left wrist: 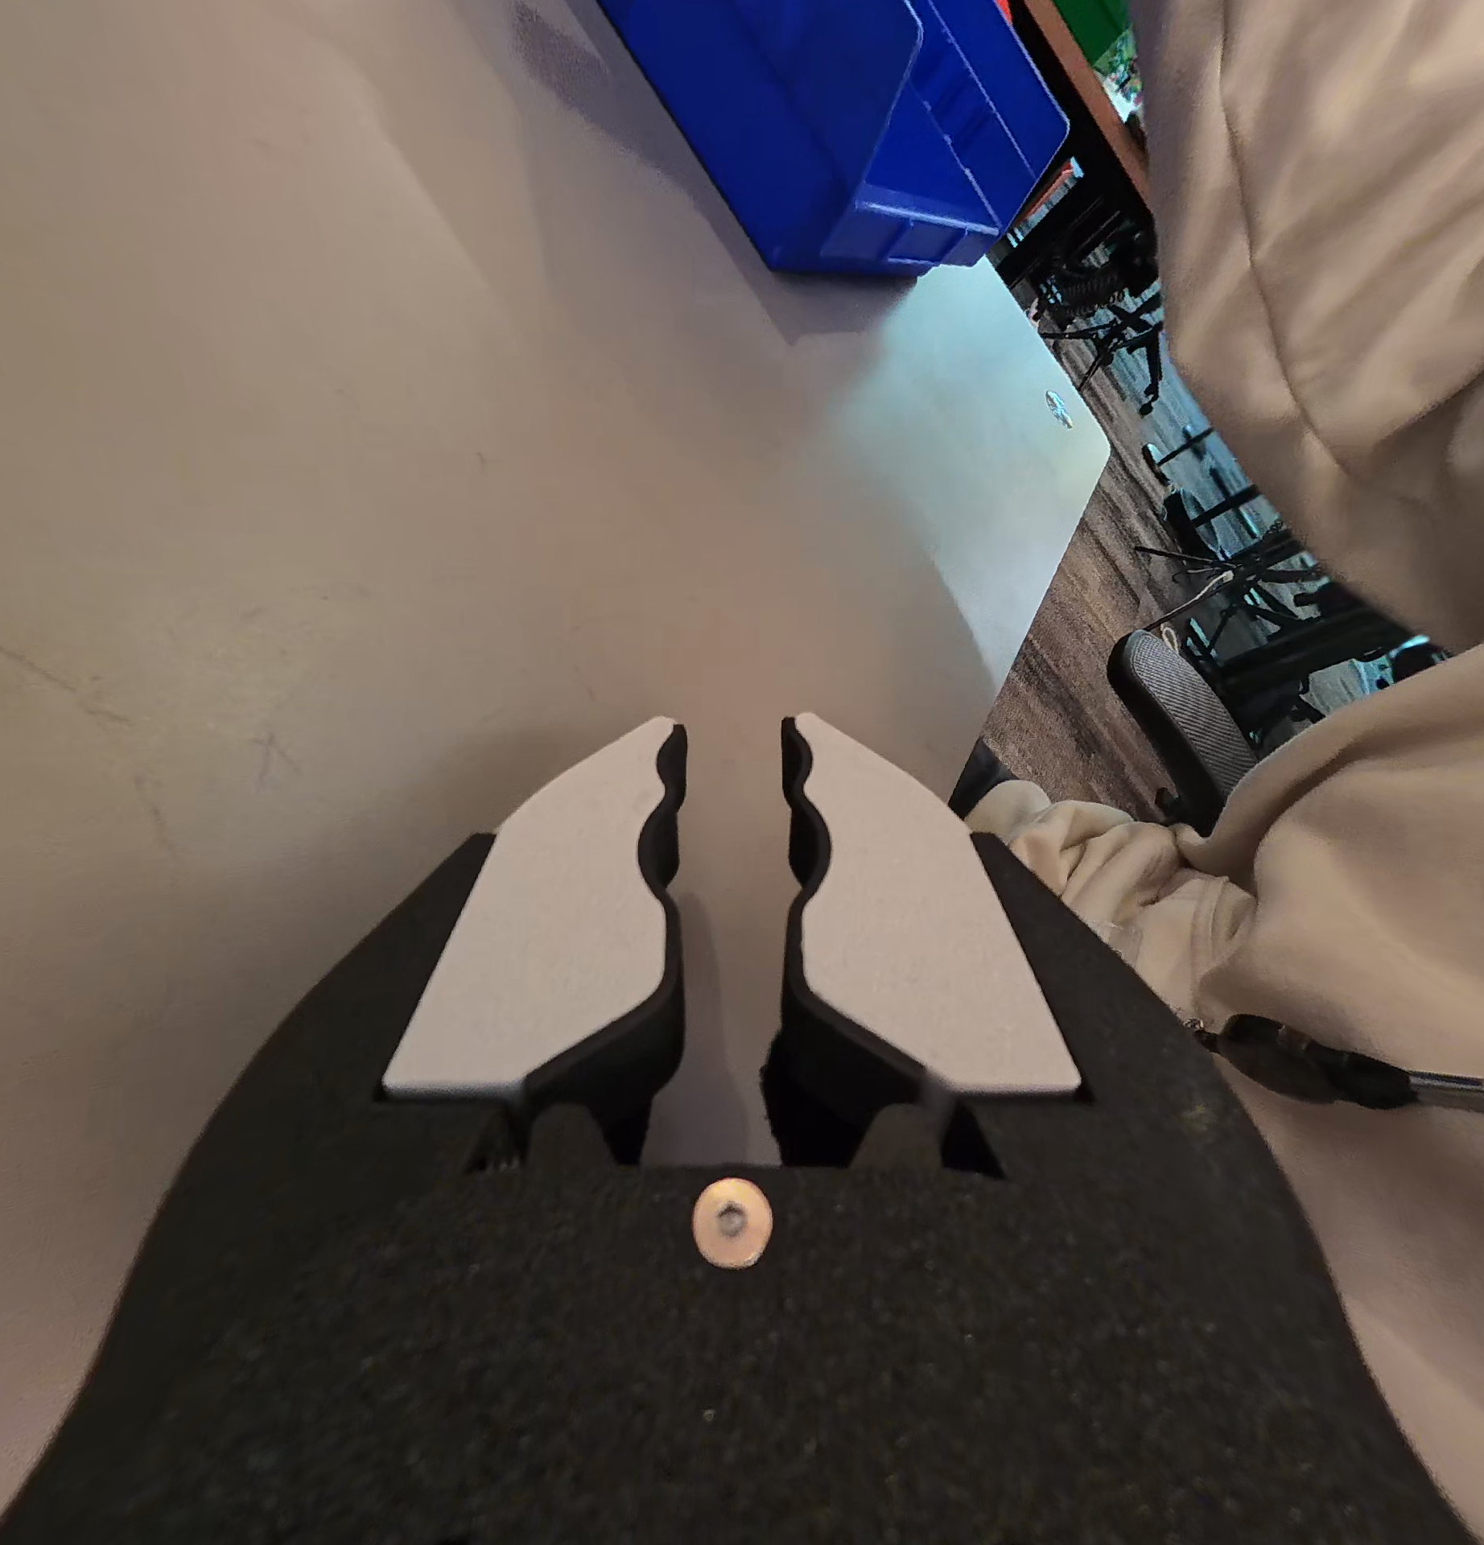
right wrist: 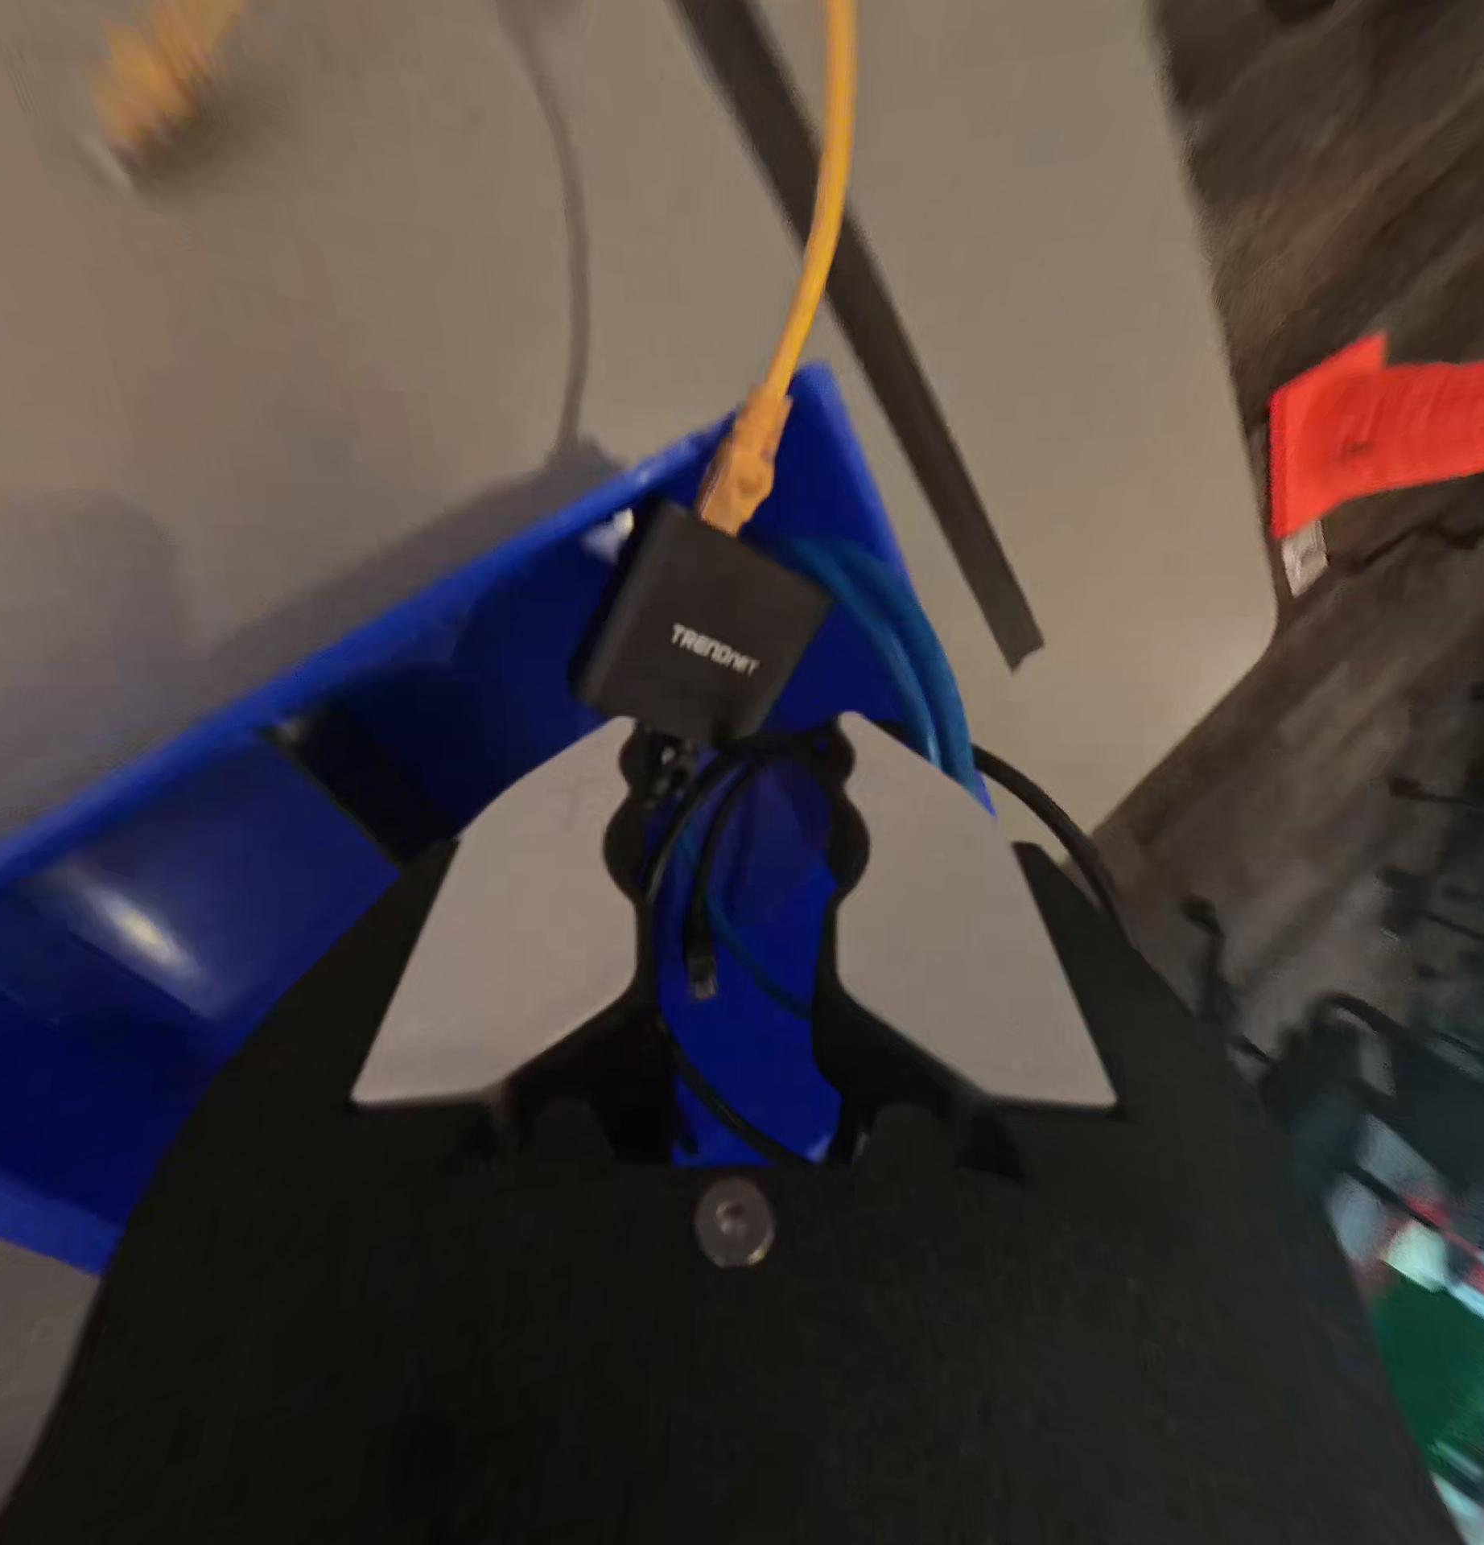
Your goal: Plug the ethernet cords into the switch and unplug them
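My right gripper (right wrist: 734, 744) is pinched on the switch (right wrist: 701, 623) over the blue bin (right wrist: 178, 903), orange cord (right wrist: 814, 276) plugged in, left gripper (left wrist: 732, 740) slightly open and empty, so unplugging's probably next.

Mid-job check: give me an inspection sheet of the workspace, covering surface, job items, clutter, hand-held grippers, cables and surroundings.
Surface: pale table, bare ahead of the left hand-held gripper.
Job's things: black switch gripped at its near edge, above the blue bin.
Clutter: blurred orange thing on the table, kind unclear.
Grippers: left hand-held gripper open, empty; right hand-held gripper shut on the switch.
Cables: orange ethernet cord plugged into the switch's far side; blue cord looped beside it, connection not visible; thin black cable trailing near the fingers.
Surroundings: office chair and wood-look floor beyond the table edge.
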`<move>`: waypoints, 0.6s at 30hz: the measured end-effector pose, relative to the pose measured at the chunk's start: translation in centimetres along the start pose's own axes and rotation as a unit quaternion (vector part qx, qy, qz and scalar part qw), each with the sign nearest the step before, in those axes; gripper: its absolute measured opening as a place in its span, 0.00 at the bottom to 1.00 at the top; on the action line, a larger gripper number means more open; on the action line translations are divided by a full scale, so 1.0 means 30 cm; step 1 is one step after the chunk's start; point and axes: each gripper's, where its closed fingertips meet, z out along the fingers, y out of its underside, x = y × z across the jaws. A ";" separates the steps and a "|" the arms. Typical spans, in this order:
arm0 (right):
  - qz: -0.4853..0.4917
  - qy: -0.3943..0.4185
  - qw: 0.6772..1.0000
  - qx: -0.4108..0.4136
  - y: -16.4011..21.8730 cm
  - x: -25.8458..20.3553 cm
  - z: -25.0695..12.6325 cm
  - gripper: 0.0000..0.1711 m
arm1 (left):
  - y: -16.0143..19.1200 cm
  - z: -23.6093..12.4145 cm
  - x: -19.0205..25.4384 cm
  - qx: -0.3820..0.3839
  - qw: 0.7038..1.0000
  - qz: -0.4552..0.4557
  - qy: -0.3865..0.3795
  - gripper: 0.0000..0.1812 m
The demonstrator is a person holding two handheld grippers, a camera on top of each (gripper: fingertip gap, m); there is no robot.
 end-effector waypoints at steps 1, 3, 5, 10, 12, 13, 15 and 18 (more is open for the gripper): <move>-0.034 -0.004 0.998 -0.043 0.019 -0.008 0.034 0.27 | 0.002 0.002 0.000 -0.001 1.000 0.000 0.000 0.12; -0.101 -0.037 0.991 -0.076 0.020 -0.046 0.093 0.20 | 0.004 0.004 0.001 -0.003 1.000 0.000 0.000 0.12; -0.118 -0.053 0.988 -0.087 0.011 -0.036 0.144 0.19 | 0.004 0.002 0.002 -0.004 1.000 0.002 -0.002 0.12; -0.033 -0.089 0.995 -0.027 0.030 -0.027 0.271 0.00 | 0.008 -0.002 0.001 -0.003 1.000 0.004 -0.006 0.12; 0.010 -0.154 0.986 -0.062 0.121 -0.102 0.343 0.00 | 0.008 -0.006 -0.004 -0.002 1.000 0.003 -0.008 0.12; 0.020 -0.169 0.985 -0.020 0.114 -0.107 0.343 0.00 | 0.007 -0.008 -0.005 0.000 1.000 0.002 -0.008 0.12; 0.034 -0.174 0.984 -0.011 0.129 -0.099 0.337 0.00 | 0.002 -0.012 -0.010 0.003 1.000 -0.003 -0.006 0.12; 0.017 -0.171 0.985 0.013 0.126 -0.112 0.286 0.00 | -0.002 -0.008 -0.016 0.004 1.000 -0.010 -0.002 0.12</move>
